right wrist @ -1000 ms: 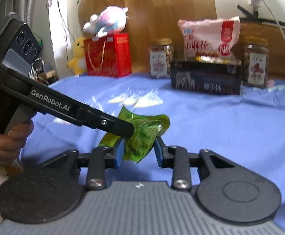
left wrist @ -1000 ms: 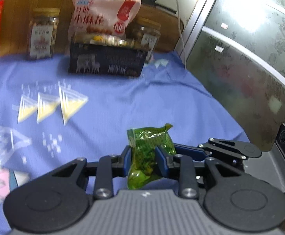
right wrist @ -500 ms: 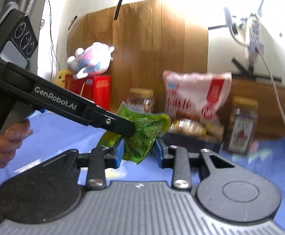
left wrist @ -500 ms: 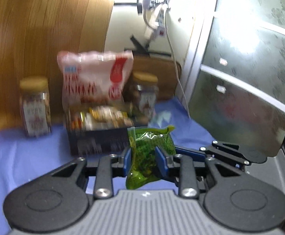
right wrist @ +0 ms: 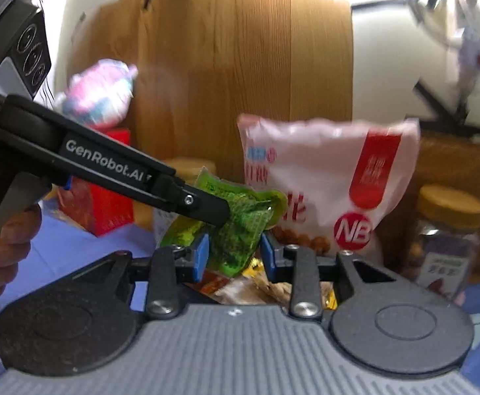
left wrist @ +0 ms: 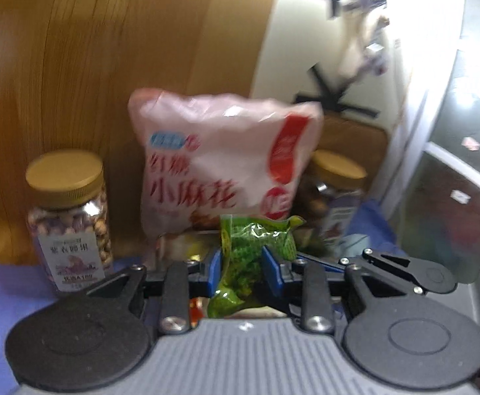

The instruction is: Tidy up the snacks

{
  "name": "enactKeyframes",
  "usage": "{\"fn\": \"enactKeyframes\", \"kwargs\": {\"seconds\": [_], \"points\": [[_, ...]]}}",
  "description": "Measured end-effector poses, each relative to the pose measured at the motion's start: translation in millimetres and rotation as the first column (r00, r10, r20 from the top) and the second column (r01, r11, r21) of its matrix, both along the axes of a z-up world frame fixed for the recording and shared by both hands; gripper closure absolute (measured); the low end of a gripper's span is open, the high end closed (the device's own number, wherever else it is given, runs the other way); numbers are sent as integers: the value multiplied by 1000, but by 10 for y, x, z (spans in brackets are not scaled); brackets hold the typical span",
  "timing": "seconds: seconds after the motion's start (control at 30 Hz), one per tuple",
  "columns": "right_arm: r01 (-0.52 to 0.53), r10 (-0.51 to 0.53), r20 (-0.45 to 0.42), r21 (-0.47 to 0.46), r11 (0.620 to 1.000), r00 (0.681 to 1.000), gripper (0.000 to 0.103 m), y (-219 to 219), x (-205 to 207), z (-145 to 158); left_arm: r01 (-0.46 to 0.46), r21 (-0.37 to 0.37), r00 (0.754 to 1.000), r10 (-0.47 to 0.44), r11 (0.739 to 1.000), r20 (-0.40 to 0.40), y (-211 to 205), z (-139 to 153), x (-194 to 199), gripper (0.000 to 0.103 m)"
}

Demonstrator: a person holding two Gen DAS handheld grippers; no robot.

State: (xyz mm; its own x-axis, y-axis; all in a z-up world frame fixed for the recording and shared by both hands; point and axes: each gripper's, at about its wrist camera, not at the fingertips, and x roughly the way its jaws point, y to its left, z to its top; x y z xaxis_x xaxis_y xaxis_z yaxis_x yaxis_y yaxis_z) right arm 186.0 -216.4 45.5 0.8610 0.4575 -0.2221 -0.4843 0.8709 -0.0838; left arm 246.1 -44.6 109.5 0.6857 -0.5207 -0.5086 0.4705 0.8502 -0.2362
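Observation:
Both grippers hold one small green snack packet (left wrist: pixel 256 256) between them, seen also in the right wrist view (right wrist: pixel 240 227). My left gripper (left wrist: pixel 245 271) is shut on it. My right gripper (right wrist: pixel 232 255) pinches it from the other side; its jaws stand a little wider. The packet hangs just above loose wrapped snacks (right wrist: pixel 259 288) that lie in a dark box, whose walls are hidden by the grippers. The left gripper's arm (right wrist: pixel 114 171) crosses the right wrist view from the left.
A pink-white snack bag (left wrist: pixel 220 164) stands behind the box. Nut jars with gold lids stand left (left wrist: pixel 68 220) and right (right wrist: pixel 447 240) of it. A red box (right wrist: pixel 98 204) with a plush toy (right wrist: pixel 98 95) sits far left. A wooden board (left wrist: pixel 124 65) backs everything.
Both grippers have carried the green packet forward and up from over the blue cloth to just above the snack box; the bag and jars now loom close.

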Motion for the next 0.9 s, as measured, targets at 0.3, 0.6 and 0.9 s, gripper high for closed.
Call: {"fn": "enactKeyframes", "kwargs": {"seconds": [0.3,0.6,0.9], "points": [[39,-41,-18,-87,995,999,52,102,241,-346,-84,64,994,89,994,-71,-48,-446,337,63],[82,-81,-24,73,994,996,52,-174,-282,-198,-179,119,983,171,977,71,4,-111,-286,54],[212,-181,-146,235,949,973,40,-385,-970,-404,-235,264,971,215,935,103,-132,-239,-1051,40]]}}
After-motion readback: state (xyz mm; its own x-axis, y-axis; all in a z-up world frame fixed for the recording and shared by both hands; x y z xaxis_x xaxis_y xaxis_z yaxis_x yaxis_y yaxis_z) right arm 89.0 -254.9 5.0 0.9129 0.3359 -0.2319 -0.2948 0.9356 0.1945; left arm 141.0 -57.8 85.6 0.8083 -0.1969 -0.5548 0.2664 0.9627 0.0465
